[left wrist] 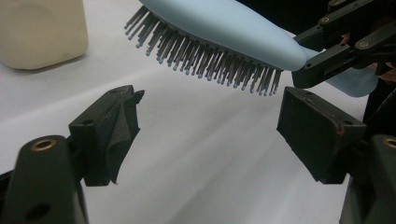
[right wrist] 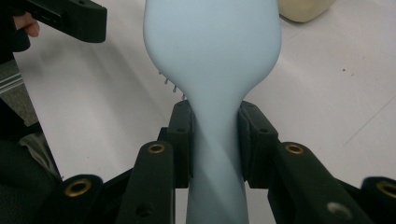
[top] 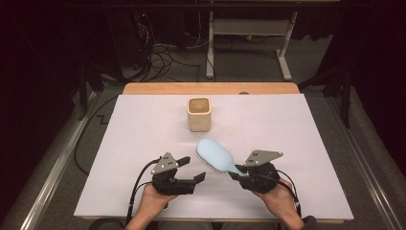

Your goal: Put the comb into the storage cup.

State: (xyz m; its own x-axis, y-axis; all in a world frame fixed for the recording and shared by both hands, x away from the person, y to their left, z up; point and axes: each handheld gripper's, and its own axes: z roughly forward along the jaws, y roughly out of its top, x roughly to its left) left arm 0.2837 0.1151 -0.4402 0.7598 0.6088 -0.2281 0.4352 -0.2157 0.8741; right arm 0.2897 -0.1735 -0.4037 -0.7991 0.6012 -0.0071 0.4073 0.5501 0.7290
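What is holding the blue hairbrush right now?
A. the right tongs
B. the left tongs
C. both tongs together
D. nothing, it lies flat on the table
A. The right tongs squeeze the handle of the blue hairbrush from both sides, while the left tongs stand open beside the bristles with nothing between them.

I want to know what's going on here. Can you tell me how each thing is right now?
Hairbrush: off the table, bristles facing down, gripped by its handle.
Right tool: shut on the hairbrush handle.
Left tool: open, nothing between its jaws, just under the bristles.
Cream cup: upright on the white table, open top, standing apart from both tools.
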